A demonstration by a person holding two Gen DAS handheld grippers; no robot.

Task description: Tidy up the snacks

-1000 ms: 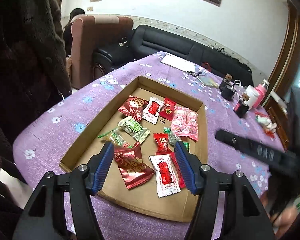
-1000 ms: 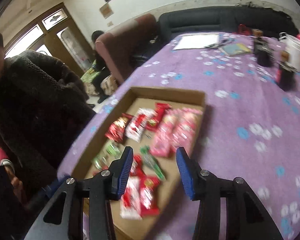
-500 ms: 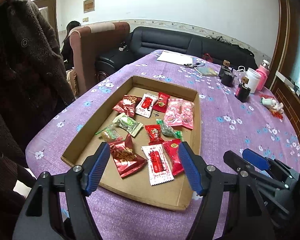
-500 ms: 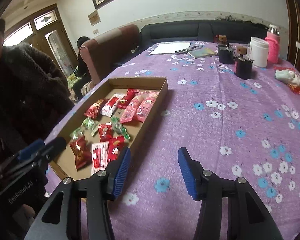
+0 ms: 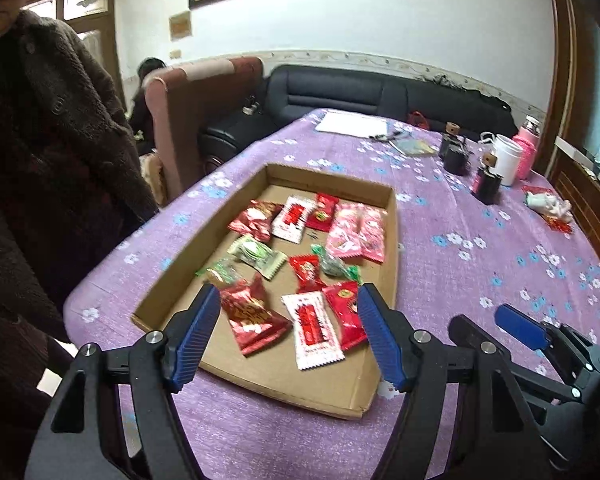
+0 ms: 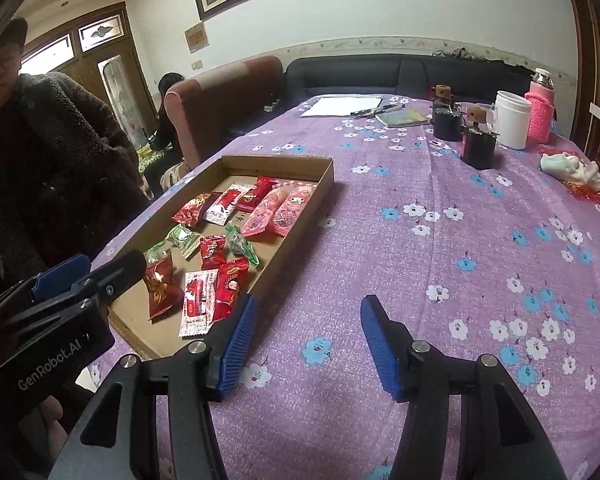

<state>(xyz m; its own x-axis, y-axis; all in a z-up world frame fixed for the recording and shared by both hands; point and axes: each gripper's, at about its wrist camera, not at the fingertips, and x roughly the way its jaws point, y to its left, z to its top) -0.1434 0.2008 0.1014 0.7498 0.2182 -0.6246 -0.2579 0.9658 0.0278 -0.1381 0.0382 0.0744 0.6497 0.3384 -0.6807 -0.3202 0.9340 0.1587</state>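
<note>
A shallow cardboard tray [image 5: 260,364] lies on the purple flowered cloth and holds several wrapped snacks. Among them are a red foil packet [image 5: 252,316], a white-and-red packet [image 5: 312,328], two pink packets [image 5: 356,236] and green candies [image 5: 256,254]. My left gripper [image 5: 288,294] hovers open above the tray's near end, touching nothing. My right gripper [image 6: 308,300] hangs over bare cloth just right of the tray [image 6: 296,216]. Its jaws are opening with nothing between them. Each gripper also shows in the other's view: the right gripper [image 5: 516,328] and the left gripper [image 6: 80,276].
A person in a dark fleece coat [image 5: 40,168] stands close at the table's left edge. Far right on the table stand black jars [image 6: 476,144], a white cup [image 6: 512,120] and a pink bottle [image 6: 540,112], with paper and pens [image 6: 340,106] at the back. Flowered cloth [image 6: 480,260] spreads right of the tray.
My left gripper's jaws have widened, and it has pulled back a little from the tray. My right gripper swung right, off the tray to over the cloth, its jaws spreading.
</note>
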